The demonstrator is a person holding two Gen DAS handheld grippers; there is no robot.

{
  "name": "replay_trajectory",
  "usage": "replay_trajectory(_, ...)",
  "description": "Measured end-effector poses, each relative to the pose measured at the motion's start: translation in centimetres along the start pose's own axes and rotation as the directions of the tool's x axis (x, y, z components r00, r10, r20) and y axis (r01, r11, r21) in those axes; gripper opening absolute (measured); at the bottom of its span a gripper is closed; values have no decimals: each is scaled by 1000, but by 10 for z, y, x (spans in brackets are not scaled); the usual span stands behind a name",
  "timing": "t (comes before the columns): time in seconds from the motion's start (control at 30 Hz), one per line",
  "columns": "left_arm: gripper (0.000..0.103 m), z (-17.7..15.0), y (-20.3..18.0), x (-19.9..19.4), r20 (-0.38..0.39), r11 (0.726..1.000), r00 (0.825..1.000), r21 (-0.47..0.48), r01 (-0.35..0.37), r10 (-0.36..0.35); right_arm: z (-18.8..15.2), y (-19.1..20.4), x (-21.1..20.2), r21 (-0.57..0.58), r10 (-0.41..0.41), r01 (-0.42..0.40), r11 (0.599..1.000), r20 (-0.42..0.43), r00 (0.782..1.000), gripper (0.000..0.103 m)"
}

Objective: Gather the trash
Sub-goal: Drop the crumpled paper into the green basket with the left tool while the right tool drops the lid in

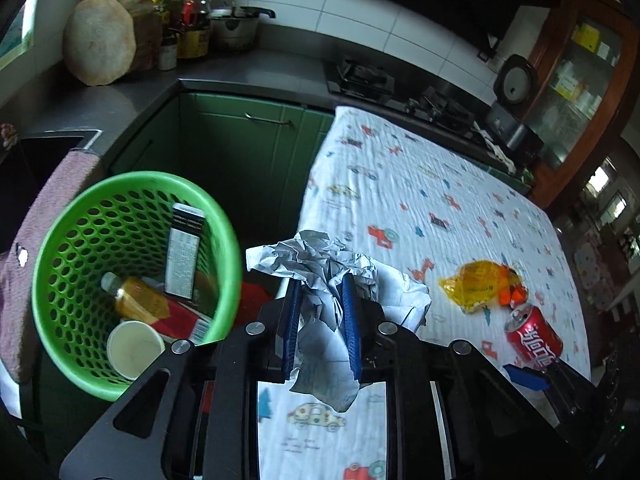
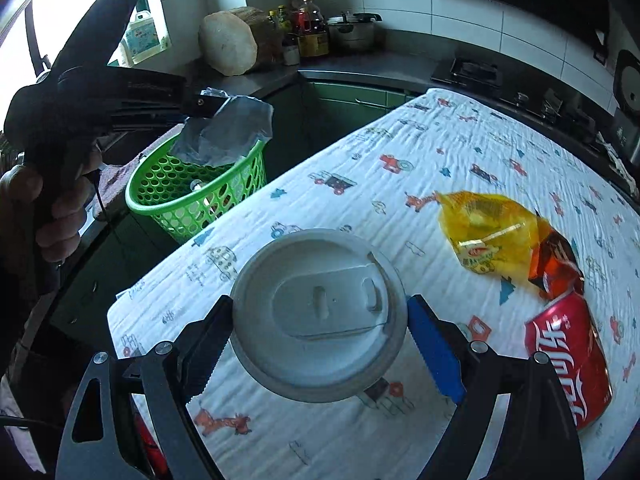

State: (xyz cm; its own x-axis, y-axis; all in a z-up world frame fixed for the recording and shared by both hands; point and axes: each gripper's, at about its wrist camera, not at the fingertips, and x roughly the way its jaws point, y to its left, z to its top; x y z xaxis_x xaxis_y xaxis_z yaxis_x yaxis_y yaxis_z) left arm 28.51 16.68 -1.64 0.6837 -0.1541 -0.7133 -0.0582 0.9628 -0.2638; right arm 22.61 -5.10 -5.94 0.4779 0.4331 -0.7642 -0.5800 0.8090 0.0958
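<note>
At the table's near-left corner, the left gripper (image 1: 321, 312) has its blue pads clamped on a crumpled sheet of grey-white paper (image 1: 320, 276), and the paper is up off the white cotton tablecloth printed with little cars (image 1: 420, 184), a loose tail dangling below the jaws. The round green perforated plastic basket (image 1: 60, 240) sits just beside that corner, lower than the tabletop, already holding a paper cup, a bottle and a flat carton. From the right wrist view the paper hangs right above the basket's rim, so this looks like the carry-and-drop stage.

To do it well: get the whole wad over the middle of the opening, not just the edge, because that trailing flap could catch on the rim and spill back onto the floor. Drop low, then open fully and let it fall clear before pulling away. Paper is light and springy; it may cling to a pad, so a small shake could help.

Over on the other side, the right gripper (image 2: 318, 324) has a white cup with a grey-white plastic sip lid (image 2: 320, 312) between its jaws, spread wide; both pads appear to touch the lid's edge, so I'd judge it gripped, though how firmly I can't tell. Keep that cup upright while waiting its turn.

Left on the cloth, near each other: a crinkled yellow plastic wrapper (image 2: 488, 224) and a dented red cola can (image 2: 568, 356) lying on its side.
</note>
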Motion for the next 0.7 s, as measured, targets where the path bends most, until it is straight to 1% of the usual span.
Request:
replay_trajectory(0.07,20,7,22,-12,29,998,998,-19,-59,59,14,9,5,-17,22,-22,1000,13,1000,84)
replay_trajectory(0.13,20,11,49,-17,34,993,994,-55,-105,107,28,20,10,-35,42,-41,999,24,999,84)
replay_trajectory(0.2,20,12,77,-16,20,984,987,-90,-156,158,44,31,16,-55,64,-62,997,35,997,84)
replay_trajectory(0.33,20,6,128,-5,-40,959,970,-145,-242,239,75,54,36,-90,104,-100,991,40,994,84)
replay_trajectory(0.43,21,-2,157,2,-78,945,962,-181,-272,262,96,72,54,-118,129,-124,985,38,991,84)
replay_trajectory(0.47,24,-4,164,4,-90,939,958,-192,-284,271,103,79,61,-129,134,-128,983,38,990,84)
replay_trajectory(0.63,26,-16,191,6,-112,925,956,-244,-292,272,131,104,93,-151,157,-151,977,28,987,84)
replay_trajectory(0.67,31,-18,195,5,-114,922,955,-252,-294,273,135,108,99,-155,162,-156,976,26,986,84)
replay_trajectory(0.7,33,-20,198,5,-117,919,955,-261,-294,272,139,111,104,-158,167,-162,974,21,986,84)
